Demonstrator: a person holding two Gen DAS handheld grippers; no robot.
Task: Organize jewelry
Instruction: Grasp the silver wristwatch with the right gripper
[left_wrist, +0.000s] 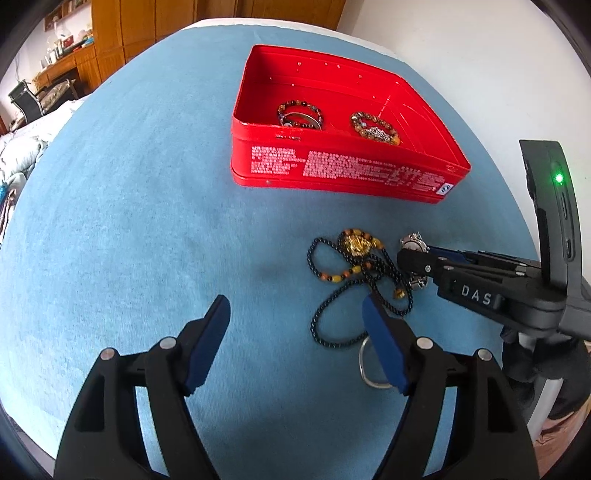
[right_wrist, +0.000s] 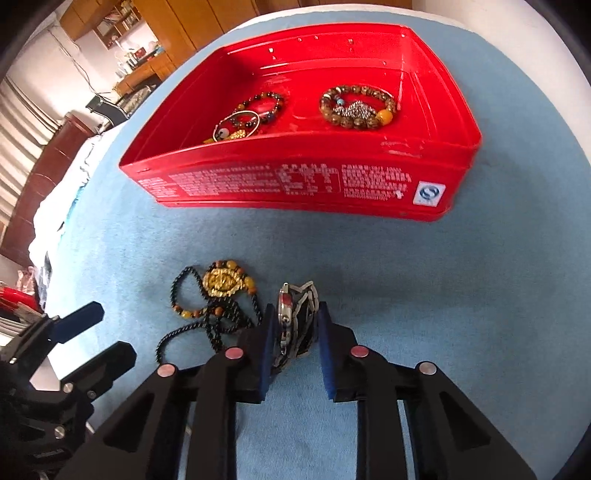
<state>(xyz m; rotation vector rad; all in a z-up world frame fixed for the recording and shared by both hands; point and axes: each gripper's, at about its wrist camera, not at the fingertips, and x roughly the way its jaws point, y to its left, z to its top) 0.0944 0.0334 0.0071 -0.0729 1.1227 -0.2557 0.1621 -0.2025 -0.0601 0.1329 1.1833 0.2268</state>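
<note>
A red tin box (left_wrist: 332, 173) (right_wrist: 295, 184) stands on the blue cloth and holds two beaded bracelets (left_wrist: 301, 115) (right_wrist: 358, 107). In front of it lie a black bead necklace with a gold pendant (left_wrist: 356, 245) (right_wrist: 221, 282) and a metal wristwatch (right_wrist: 295, 317) (left_wrist: 413, 242). My right gripper (right_wrist: 295, 314) (left_wrist: 410, 258) is shut on the wristwatch, its blue pads against both sides. My left gripper (left_wrist: 295, 306) is open and empty, just left of the necklace; its right finger hangs over a silver bangle (left_wrist: 369, 369).
The blue cloth (left_wrist: 147, 221) covers a table with a white edge (left_wrist: 461, 74) behind the box. Wooden cabinets (left_wrist: 147, 29) and a desk stand far behind at left. Bedding (right_wrist: 55, 206) lies off the left side.
</note>
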